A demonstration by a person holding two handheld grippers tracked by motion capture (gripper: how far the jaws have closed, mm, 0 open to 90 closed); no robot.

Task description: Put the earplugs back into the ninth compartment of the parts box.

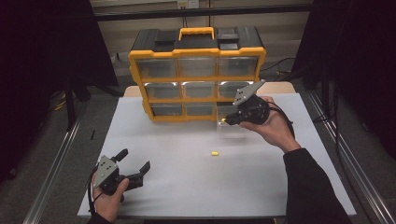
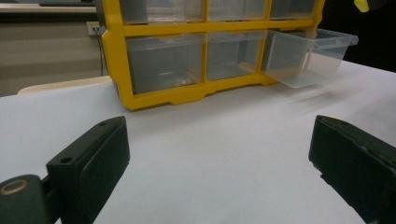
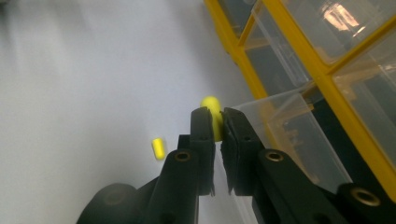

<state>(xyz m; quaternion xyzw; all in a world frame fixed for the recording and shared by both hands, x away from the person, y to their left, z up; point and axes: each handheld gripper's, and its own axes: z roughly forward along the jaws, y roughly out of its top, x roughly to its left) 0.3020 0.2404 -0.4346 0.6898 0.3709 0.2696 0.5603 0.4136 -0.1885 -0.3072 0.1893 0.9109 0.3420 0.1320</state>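
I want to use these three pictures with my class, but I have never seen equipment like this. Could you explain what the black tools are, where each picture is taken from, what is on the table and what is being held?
A person holds a hand-held gripper in each hand: a black tool with two jaws that pinch. The high view looks down from above; the other two come from cameras riding on each tool.

On the white table stands a yellow organizer with clear drawers. Its bottom right drawer is pulled out.

The right hand-held gripper is shut on a small yellow piece, raised near that drawer. A second yellow piece lies on the table.

The left hand-held gripper rests open near the front edge, holding nothing.
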